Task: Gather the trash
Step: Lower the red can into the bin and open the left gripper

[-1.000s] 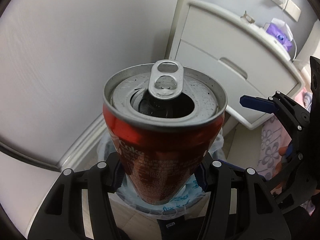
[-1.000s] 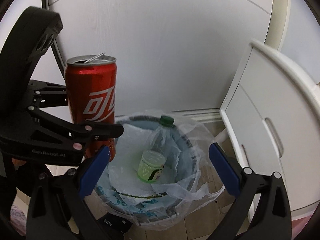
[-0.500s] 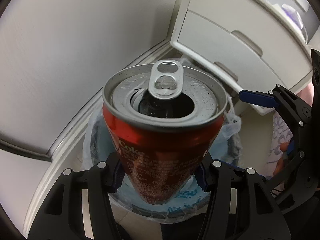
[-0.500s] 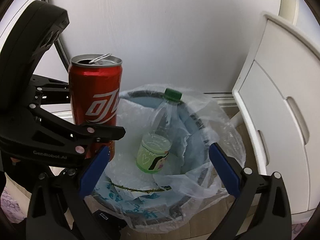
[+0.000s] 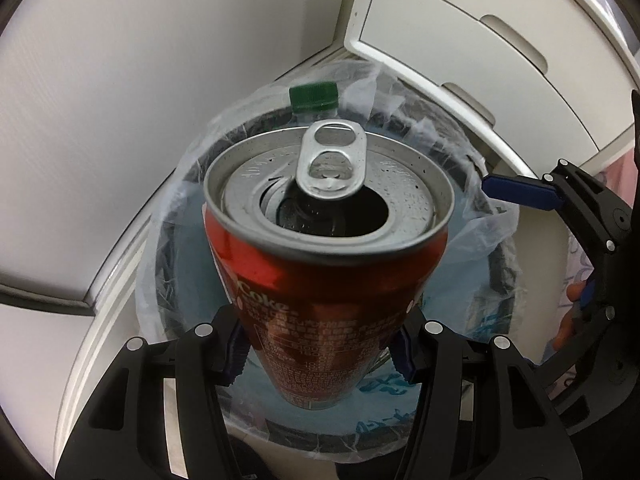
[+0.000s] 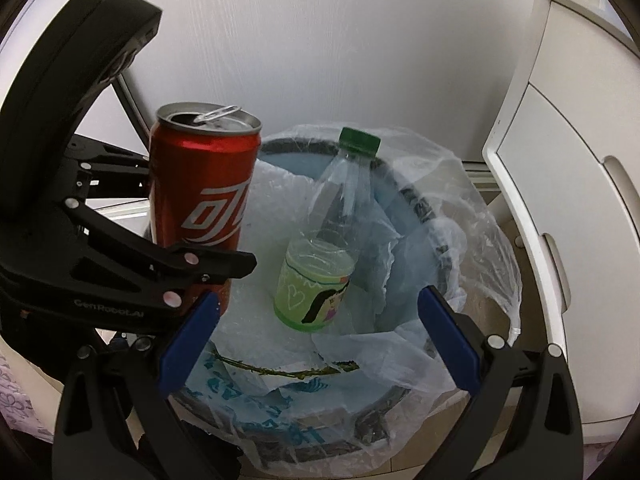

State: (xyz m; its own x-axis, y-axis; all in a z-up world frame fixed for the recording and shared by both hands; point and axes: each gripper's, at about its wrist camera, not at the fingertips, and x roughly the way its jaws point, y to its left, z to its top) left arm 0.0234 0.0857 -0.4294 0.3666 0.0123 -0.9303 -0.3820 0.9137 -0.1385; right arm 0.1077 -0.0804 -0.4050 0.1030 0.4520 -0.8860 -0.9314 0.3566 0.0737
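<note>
My left gripper (image 5: 320, 350) is shut on an opened red cola can (image 5: 326, 264), held upright above the left side of a round trash bin (image 5: 498, 276) lined with a clear plastic bag. In the right wrist view the can (image 6: 202, 196) stands in the left gripper (image 6: 224, 268) over the bin's left rim. A clear plastic bottle (image 6: 320, 240) with a green cap and green label stands inside the bin (image 6: 424, 208); its cap (image 5: 313, 95) shows behind the can. My right gripper (image 6: 316, 340) is open and empty, just above the bin's near rim.
A white drawer cabinet (image 6: 568, 184) stands close on the bin's right. A white curved wall panel (image 6: 320, 40) is right behind the bin. A thin green stem (image 6: 280, 370) lies on the bag at the bin's near side. The right gripper shows at the right of the left wrist view (image 5: 520, 192).
Both grippers have moved closer over the bin, which now fills more of both views. The can stays held in the left gripper; the bottle cap has come into the left wrist view.
</note>
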